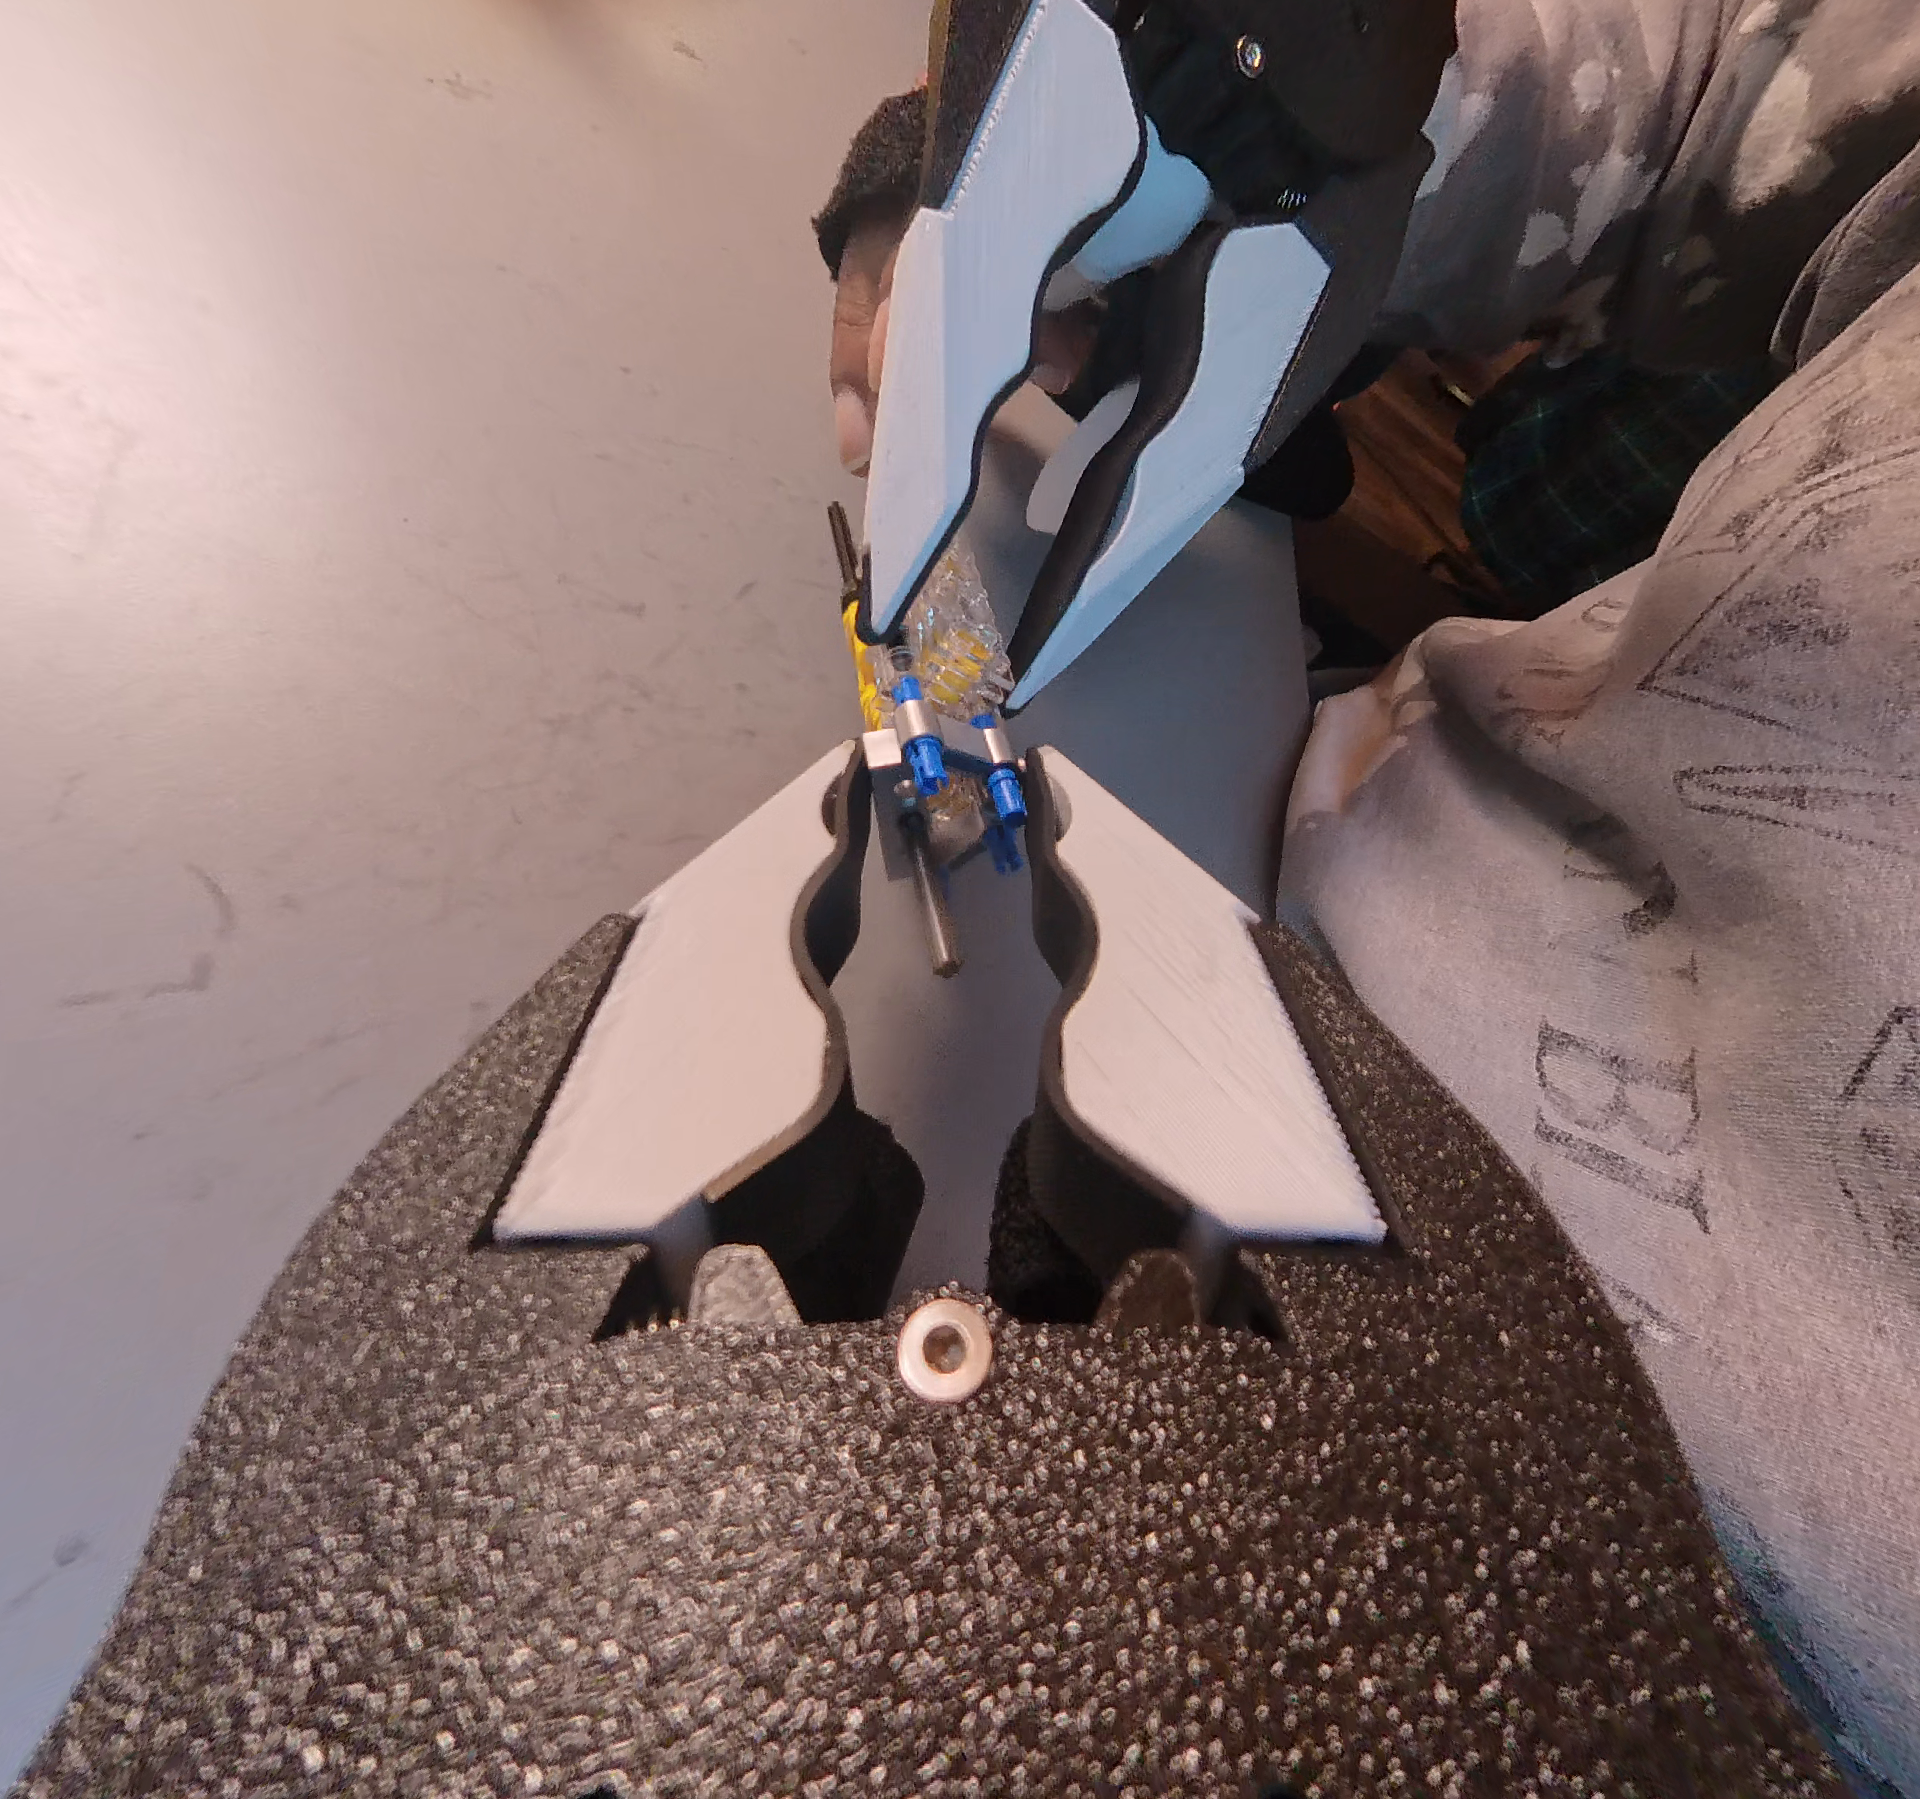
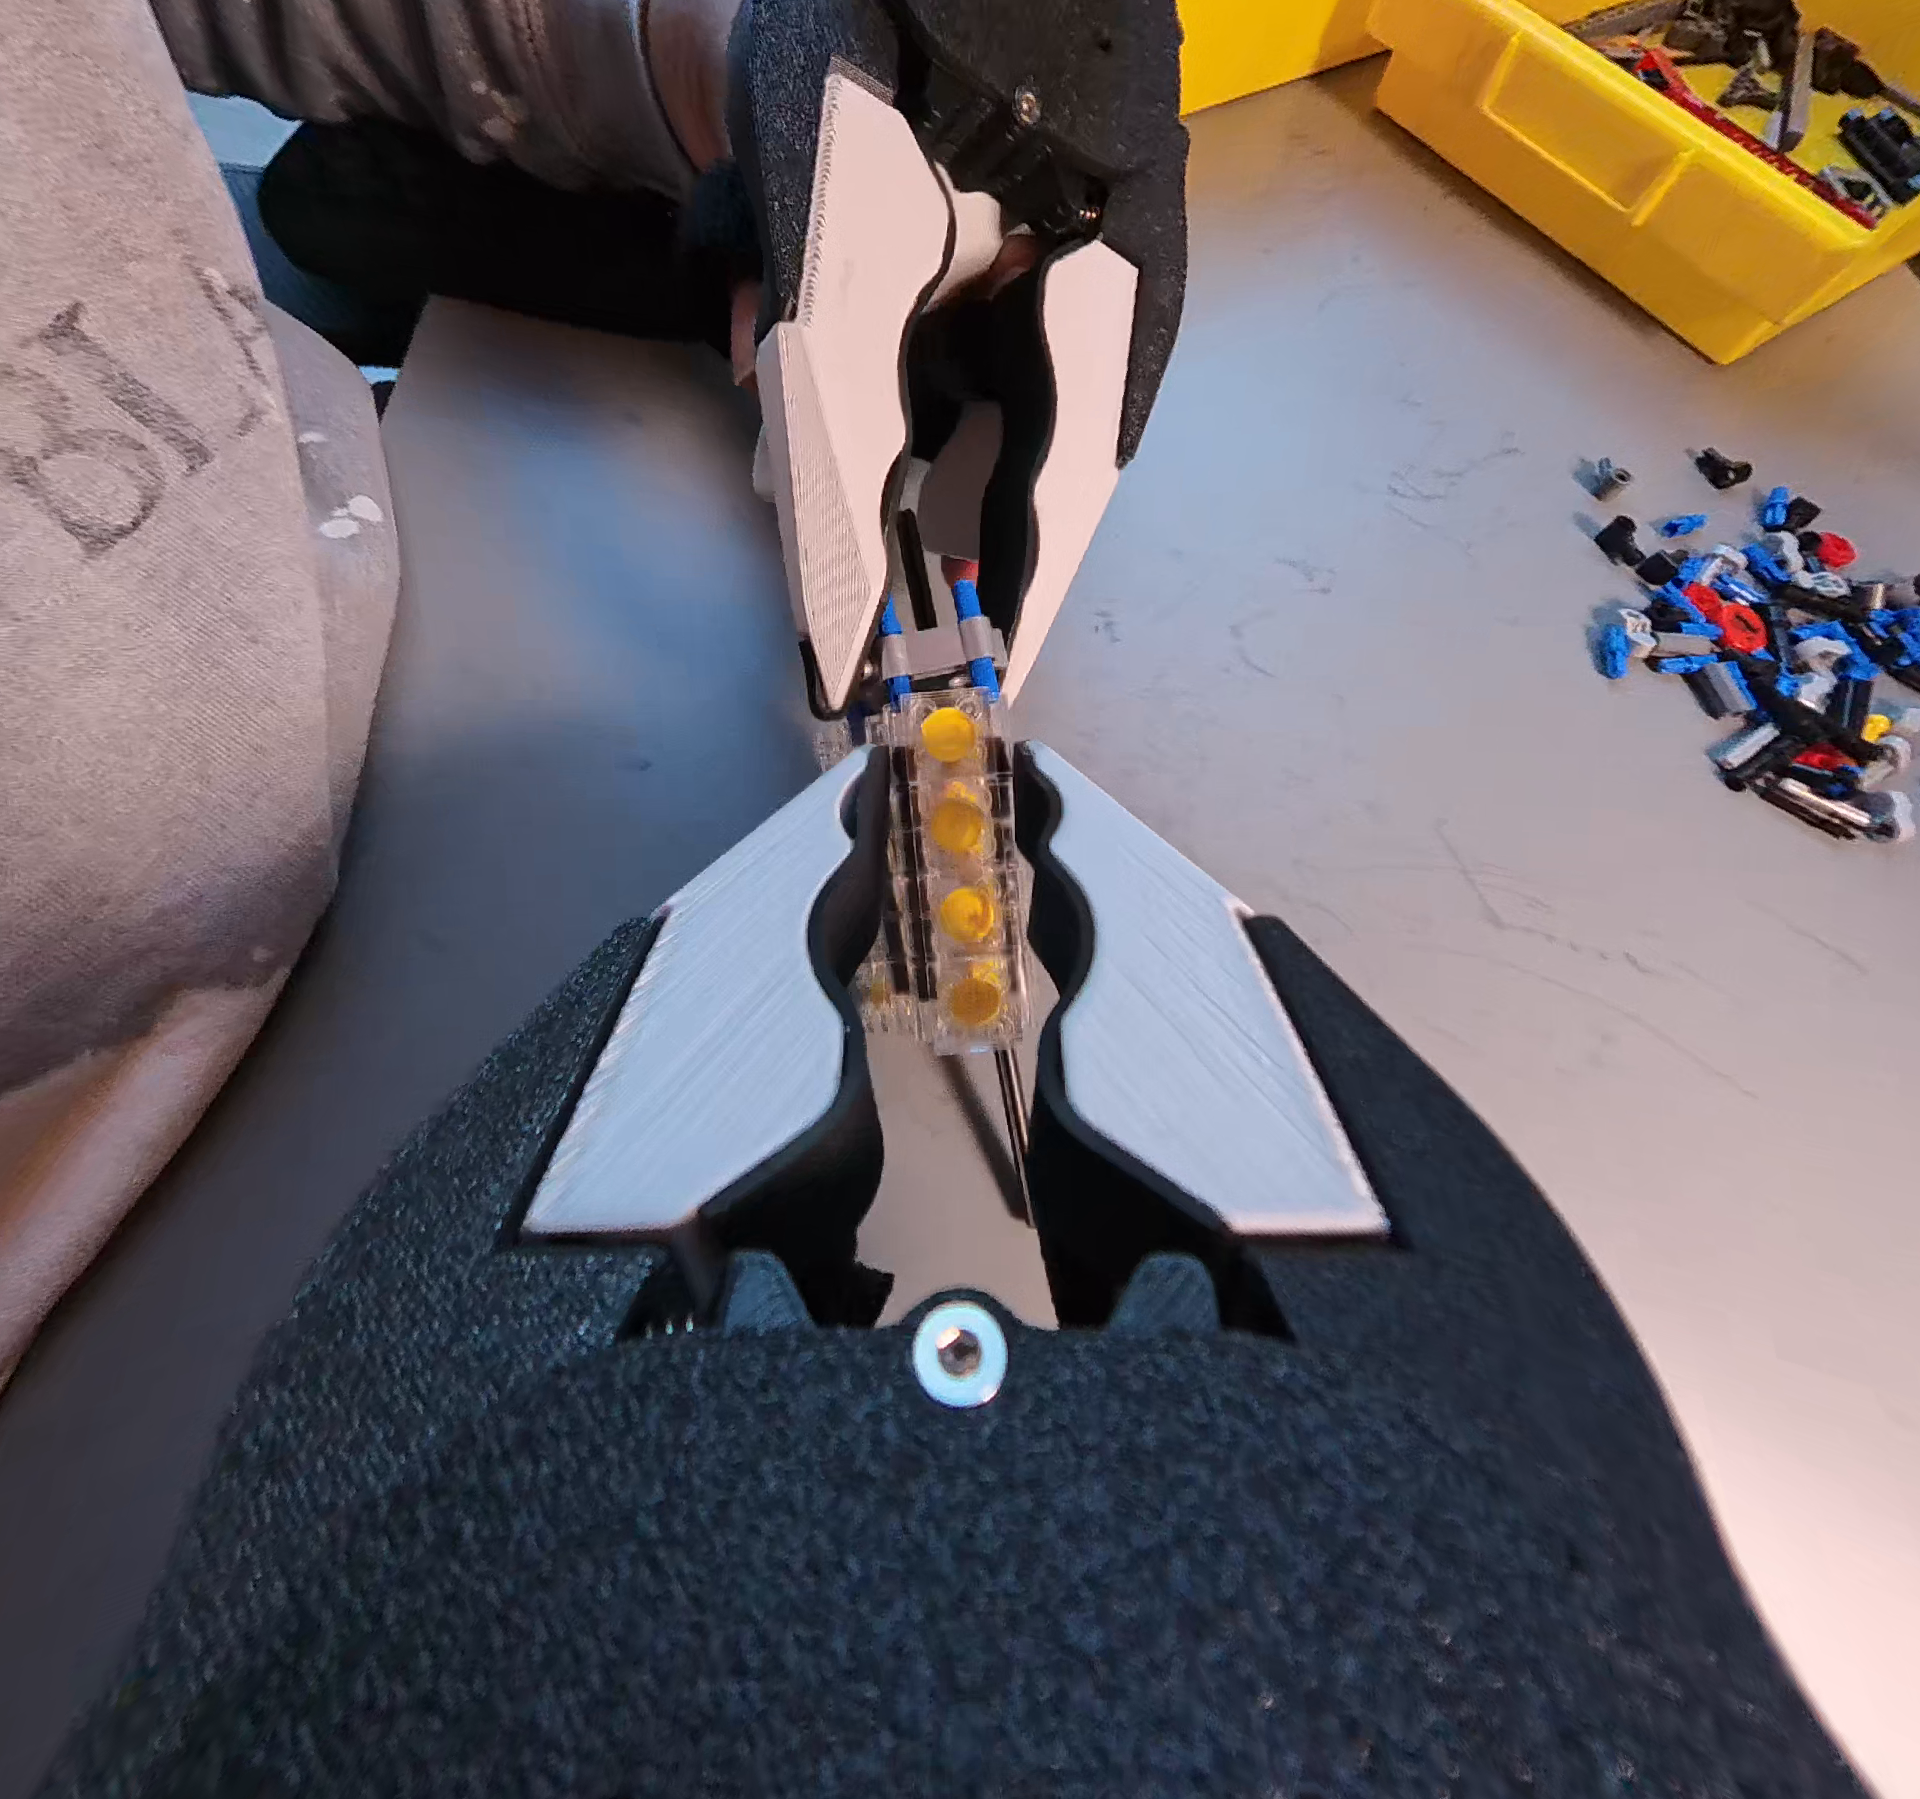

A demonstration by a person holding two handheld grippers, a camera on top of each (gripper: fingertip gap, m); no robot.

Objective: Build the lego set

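Clear brick assembly [image 2: 961, 876] with yellow studs is clamped by the right gripper [image 2: 948, 762]; left gripper [image 1: 945, 762] grips its grey-and-blue end [image 1: 951, 783]; loose pieces [image 2: 1777, 627] remain on table [image 2: 1351, 762].

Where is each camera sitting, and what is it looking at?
Left wrist view: sits on the left gripper, looking along its jaws at the grey and blue end of the brick assembly; a grey sleeve shows.
Right wrist view: sits on the right gripper, looking at the clear and yellow end, table beyond.
Shared: the assembly, both grippers.
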